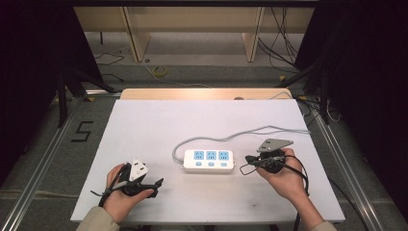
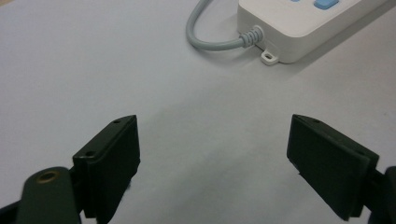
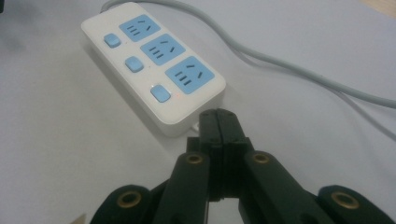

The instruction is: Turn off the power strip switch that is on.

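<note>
While the white plastic power strip with three blue sockets point(image 1: 208, 161) lies mid-tabletop, the left tool point(image 1: 156, 183), jaws spread, waits at eight o'clock; the right tool point(image 3: 218, 122), pressed together, points at its near end, seemingly to press a switch.

Right gripper point(image 3: 219, 122): jaws pressing together, empty, pointing at near end of white power strip point(image 3: 152, 65) lying on surface point(image 3: 56, 154); grey cable point(image 3: 299, 70) trailing right.
</note>
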{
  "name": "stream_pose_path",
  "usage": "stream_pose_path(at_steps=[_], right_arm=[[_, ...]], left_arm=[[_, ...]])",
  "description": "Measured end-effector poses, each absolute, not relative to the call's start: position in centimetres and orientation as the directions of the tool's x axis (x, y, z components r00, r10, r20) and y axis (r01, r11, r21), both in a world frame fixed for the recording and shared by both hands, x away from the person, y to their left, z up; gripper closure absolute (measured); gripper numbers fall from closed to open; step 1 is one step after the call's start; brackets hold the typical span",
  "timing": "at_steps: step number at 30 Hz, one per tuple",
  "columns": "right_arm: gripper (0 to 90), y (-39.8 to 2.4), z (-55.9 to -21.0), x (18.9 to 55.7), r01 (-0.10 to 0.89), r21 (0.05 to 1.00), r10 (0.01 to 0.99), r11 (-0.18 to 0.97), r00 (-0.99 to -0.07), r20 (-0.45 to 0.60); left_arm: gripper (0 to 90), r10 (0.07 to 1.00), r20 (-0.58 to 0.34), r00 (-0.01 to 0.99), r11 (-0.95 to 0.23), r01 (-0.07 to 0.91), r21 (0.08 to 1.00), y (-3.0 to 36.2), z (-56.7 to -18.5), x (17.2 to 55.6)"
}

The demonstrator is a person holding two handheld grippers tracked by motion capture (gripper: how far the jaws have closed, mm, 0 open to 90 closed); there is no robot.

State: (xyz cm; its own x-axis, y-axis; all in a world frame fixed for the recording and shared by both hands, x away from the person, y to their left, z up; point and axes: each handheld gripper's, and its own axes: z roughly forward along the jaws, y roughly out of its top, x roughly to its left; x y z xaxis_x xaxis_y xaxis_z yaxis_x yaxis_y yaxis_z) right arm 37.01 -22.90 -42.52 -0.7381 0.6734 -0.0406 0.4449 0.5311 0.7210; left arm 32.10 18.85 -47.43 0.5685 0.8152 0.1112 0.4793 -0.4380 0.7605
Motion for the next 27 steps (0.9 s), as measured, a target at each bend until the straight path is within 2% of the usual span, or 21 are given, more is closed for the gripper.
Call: stream_pose_path(at_steps=[27], right_arm=[[90.0, -21.0, -42.0, 37.3, 0.440, 0.696, 0.658, 0.567, -0.750, -0.062]], left_arm=[[17.0, 0.814, 0.118, 0.569, -0.441, 0.474, 0.762, 18.8, -47.4, 32.1]])
